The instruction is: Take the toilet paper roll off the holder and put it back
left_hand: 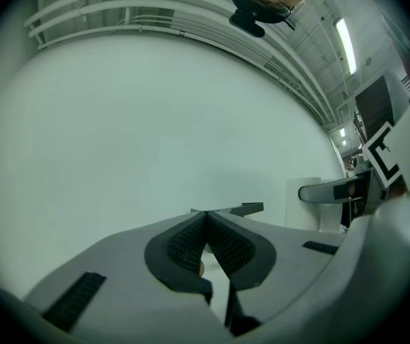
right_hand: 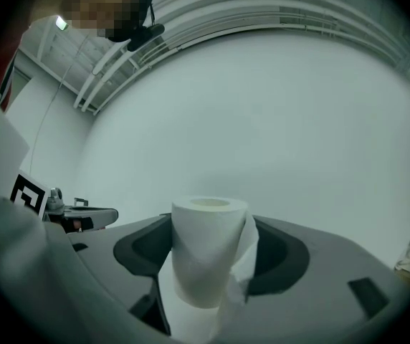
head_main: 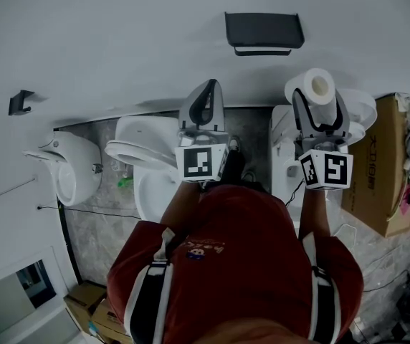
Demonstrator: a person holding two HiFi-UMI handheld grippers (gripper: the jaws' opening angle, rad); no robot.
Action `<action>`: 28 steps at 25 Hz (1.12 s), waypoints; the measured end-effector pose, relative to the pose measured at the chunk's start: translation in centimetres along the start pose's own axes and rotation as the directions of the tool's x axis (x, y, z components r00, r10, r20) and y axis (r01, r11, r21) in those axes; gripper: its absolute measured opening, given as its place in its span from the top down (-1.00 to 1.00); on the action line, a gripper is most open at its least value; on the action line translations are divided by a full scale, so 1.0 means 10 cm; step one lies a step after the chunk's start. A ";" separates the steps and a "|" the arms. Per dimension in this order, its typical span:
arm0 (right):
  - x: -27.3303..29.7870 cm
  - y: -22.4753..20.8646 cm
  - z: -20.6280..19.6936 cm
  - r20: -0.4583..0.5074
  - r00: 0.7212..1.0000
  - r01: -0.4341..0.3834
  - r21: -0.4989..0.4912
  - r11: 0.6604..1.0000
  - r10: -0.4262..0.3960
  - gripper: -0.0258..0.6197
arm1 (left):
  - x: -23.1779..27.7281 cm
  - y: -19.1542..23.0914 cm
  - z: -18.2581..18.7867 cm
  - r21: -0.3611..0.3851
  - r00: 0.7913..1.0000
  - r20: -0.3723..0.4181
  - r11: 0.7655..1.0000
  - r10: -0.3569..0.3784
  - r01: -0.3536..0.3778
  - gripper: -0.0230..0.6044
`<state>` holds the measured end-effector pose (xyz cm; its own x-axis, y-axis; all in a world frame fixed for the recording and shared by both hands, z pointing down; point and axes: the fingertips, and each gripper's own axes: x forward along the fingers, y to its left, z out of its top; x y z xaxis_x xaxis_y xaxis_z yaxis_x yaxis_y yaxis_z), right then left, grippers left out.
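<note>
My right gripper (head_main: pixel 318 110) is shut on a white toilet paper roll (head_main: pixel 312 87), which stands upright between the dark pads with its core hole facing up. In the right gripper view the toilet paper roll (right_hand: pixel 206 249) fills the space between the jaws, and a loose sheet hangs down its right side. A dark paper holder (head_main: pixel 264 31) is fixed to the white wall above and left of the roll. My left gripper (head_main: pixel 203 106) is shut with nothing in it, its pads (left_hand: pixel 191 242) meeting at the tips, and it points at the bare wall.
Below stand a white toilet (head_main: pixel 144 153), a white urinal (head_main: pixel 69 167) at the left and another white fixture (head_main: pixel 284 163) under the right gripper. A cardboard box (head_main: pixel 388 167) with rags stands at the right. A small black hook (head_main: pixel 20 102) is on the wall at the left.
</note>
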<state>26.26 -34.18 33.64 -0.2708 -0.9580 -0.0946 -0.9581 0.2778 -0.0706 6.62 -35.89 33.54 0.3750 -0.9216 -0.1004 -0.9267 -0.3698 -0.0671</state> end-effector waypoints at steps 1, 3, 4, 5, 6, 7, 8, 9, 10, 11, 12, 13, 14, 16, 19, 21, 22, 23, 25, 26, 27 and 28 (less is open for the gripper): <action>0.02 0.00 0.04 0.008 1.000 -0.004 -0.009 1.000 0.004 -0.05 | 0.01 0.01 -0.01 -0.005 1.000 0.004 1.000 0.001 -0.001 0.88; 0.08 -0.01 0.14 0.029 1.000 -0.008 -0.022 1.000 0.009 -0.05 | 0.04 0.03 -0.01 -0.018 1.000 0.016 1.000 0.002 -0.002 0.88; 0.12 -0.01 0.20 0.040 0.999 -0.011 -0.030 0.999 0.012 -0.05 | 0.05 0.04 -0.02 -0.021 1.000 0.017 1.000 0.001 -0.001 0.88; 0.16 -0.01 0.26 0.052 0.999 -0.013 -0.041 0.999 0.015 -0.05 | 0.07 0.05 -0.03 -0.021 1.000 0.017 1.000 0.000 0.000 0.88; 0.21 -0.02 0.32 0.062 0.998 -0.016 -0.053 0.998 0.019 -0.05 | 0.08 0.05 -0.04 -0.020 1.000 0.016 1.000 -0.001 0.002 0.88; 0.26 -0.03 0.38 0.071 0.997 -0.019 -0.066 0.998 0.024 -0.05 | 0.10 0.05 -0.05 -0.020 1.000 0.015 1.000 -0.002 0.002 0.88; 0.31 -0.03 0.44 0.080 0.996 -0.023 -0.077 0.997 0.029 -0.05 | 0.11 0.06 -0.05 -0.022 1.000 0.016 1.000 -0.001 0.002 0.88; 0.34 -0.03 0.51 0.091 0.995 -0.027 -0.084 0.996 0.034 -0.05 | 0.11 0.06 -0.06 -0.024 1.000 0.017 1.000 0.000 0.000 0.88; 0.38 -0.03 0.58 0.103 0.994 -0.031 -0.089 0.996 0.040 -0.05 | 0.11 0.07 -0.07 -0.025 1.000 0.017 1.000 0.001 -0.001 0.88; 0.42 -0.03 0.66 0.118 0.992 -0.035 -0.094 0.995 0.046 -0.05 | 0.11 0.08 -0.08 -0.026 1.000 0.015 1.000 0.002 -0.001 0.88; 0.47 -0.02 0.73 0.133 0.990 -0.039 -0.102 0.994 0.053 -0.05 | 0.12 0.10 -0.10 -0.029 1.000 0.012 1.000 0.002 -0.002 0.88; 0.52 -0.01 0.80 0.147 0.987 -0.042 -0.111 0.993 0.059 -0.05 | 0.13 0.12 -0.12 -0.037 1.000 0.010 0.999 0.004 -0.004 0.88; 0.59 0.00 0.85 0.157 0.985 -0.045 -0.119 0.992 0.064 -0.05 | 0.14 0.15 -0.14 -0.045 1.000 0.011 0.999 0.006 -0.006 0.88; 0.72 0.00 0.92 0.164 0.984 -0.054 -0.128 0.990 0.075 -0.05 | 0.16 0.20 -0.17 -0.057 1.000 0.014 0.998 0.013 -0.012 0.88; 0.93 0.01 0.94 0.154 0.984 -0.075 -0.133 0.988 0.095 -0.05 | 0.18 0.25 -0.23 -0.064 1.000 0.004 0.998 0.024 -0.023 0.88; 1.08 0.04 0.91 0.142 0.984 -0.083 -0.142 0.986 0.104 -0.05 | 0.20 0.31 -0.27 -0.070 1.000 -0.001 0.997 0.028 -0.028 0.88; 1.15 0.06 0.89 0.135 0.985 -0.087 -0.143 0.986 0.107 -0.05 | 0.21 0.35 -0.28 -0.074 1.000 0.000 0.997 0.030 -0.030 0.88; 1.21 0.08 0.86 0.125 0.986 -0.091 -0.144 0.985 0.110 -0.05 | 0.22 0.39 -0.29 -0.079 0.999 0.002 0.996 0.033 -0.033 0.88; 1.33 0.13 0.79 0.100 0.989 -0.097 -0.147 0.984 0.112 -0.05 | 0.22 0.46 -0.32 -0.088 0.999 0.000 0.995 0.040 -0.040 0.88; 1.38 0.14 0.74 0.086 0.990 -0.098 -0.150 0.984 0.112 -0.05 | 0.23 0.49 -0.33 -0.092 0.999 -0.004 0.995 0.044 -0.045 0.88; 1.43 0.15 0.70 0.071 0.991 -0.098 -0.152 0.984 0.110 -0.05 | 0.23 0.51 -0.34 -0.098 0.999 -0.008 0.994 0.048 -0.048 0.88; 1.48 0.15 0.65 0.056 0.993 -0.097 -0.151 0.984 0.107 -0.05 | 0.25 0.54 -0.36 -0.103 0.999 -0.011 0.993 0.050 -0.051 0.88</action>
<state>21.40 -47.46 25.66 -0.3660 -0.9172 -0.1573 -0.9303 0.3558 0.0893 2.47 -40.58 36.51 0.3279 -0.9402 -0.0926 -0.9422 -0.3327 0.0411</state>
